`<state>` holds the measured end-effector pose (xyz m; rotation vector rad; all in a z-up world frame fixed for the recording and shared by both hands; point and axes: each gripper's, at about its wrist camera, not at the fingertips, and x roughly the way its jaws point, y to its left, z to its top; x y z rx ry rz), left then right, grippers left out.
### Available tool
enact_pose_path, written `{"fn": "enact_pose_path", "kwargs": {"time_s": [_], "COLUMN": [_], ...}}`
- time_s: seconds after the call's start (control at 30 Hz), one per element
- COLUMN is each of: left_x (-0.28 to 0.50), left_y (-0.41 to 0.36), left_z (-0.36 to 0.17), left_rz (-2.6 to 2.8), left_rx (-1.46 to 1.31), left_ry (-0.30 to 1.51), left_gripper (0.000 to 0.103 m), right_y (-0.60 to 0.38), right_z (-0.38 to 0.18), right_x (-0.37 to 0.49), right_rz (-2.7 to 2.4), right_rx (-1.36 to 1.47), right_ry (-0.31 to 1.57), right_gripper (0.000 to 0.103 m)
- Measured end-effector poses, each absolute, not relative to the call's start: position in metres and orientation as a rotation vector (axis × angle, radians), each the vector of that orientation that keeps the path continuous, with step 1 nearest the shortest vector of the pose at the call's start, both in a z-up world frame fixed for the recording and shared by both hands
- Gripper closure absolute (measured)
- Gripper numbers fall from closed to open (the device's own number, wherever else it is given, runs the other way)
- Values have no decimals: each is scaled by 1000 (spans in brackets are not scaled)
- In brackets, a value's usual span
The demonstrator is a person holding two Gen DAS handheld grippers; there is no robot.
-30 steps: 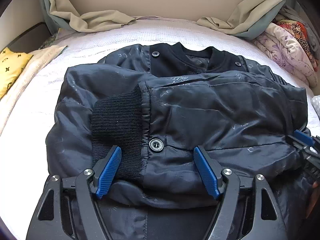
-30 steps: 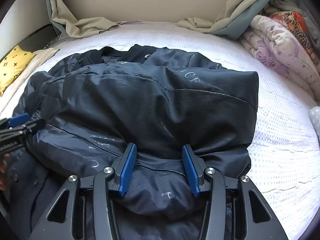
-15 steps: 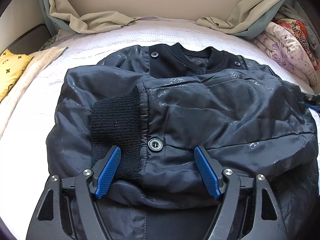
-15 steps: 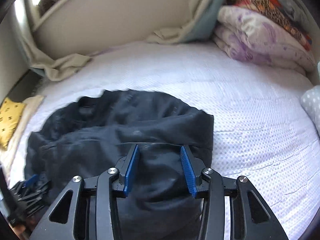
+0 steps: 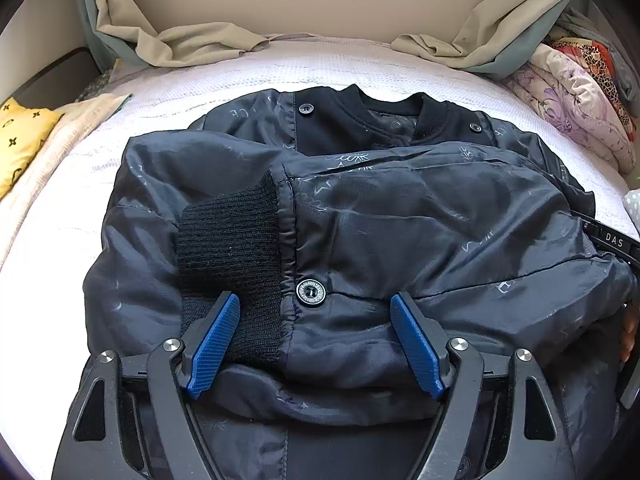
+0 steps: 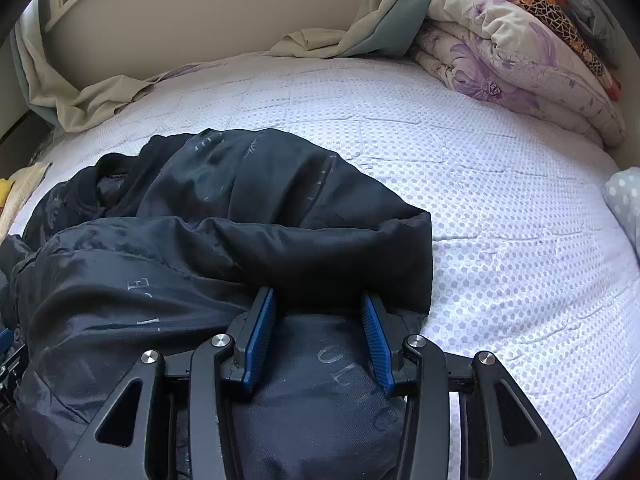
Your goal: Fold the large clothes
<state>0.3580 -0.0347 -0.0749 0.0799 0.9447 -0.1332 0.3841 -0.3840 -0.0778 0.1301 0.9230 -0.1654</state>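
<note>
Your white dotted mattress (image 6: 500, 208) fills both views, and the dark jacket (image 5: 400, 232) lies on it, collar at twelve o'clock in the left view, a sleeve folded across the chest with its knit cuff (image 5: 228, 248) at nine o'clock. Pale printed lettering runs over the fabric; you can read "DAS" on a black strip at three o'clock in the left view, while the letters near the right claw are too broken to read. A folded floral quilt (image 6: 512, 52) sits at one o'clock.

Your left gripper (image 5: 314, 344) stands wide apart, straddling the cuff and a snap button (image 5: 310, 292); whether the pads press the cloth you cannot tell. Your right gripper (image 6: 318, 336) sits half closed with a bulging fold of jacket between its pads, apparently pinched.

Since a second ago, the right gripper has swung toward the jacket's outer edge, bringing far more bare mattress into its view; the left view is unchanged.
</note>
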Motion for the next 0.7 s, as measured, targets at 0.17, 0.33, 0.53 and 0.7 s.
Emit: {"fn": "enact_pose_path", "kwargs": {"time_s": [0.17,0.33,0.53,0.7], "left_x": [359,359,359,359], "left_y": [-33,-34,-32,-28], "left_z": [-74,-74,-73,-71], "left_rz": [-136,-134,-141,-158], "left_rx": [70,64,50,26], "left_ry": [953,957,966,974], "left_gripper": [21,21,21,20], "right_y": [-378,-345,-302,-306], "right_z": [-42,1,-24,-52], "right_x": [377,333,312,320], "right_rz": [-164,-32,56,49], "right_rx": [129,106,13,18], "right_ry": [934,839,908,958], "right_gripper": [62,62,62,63]}}
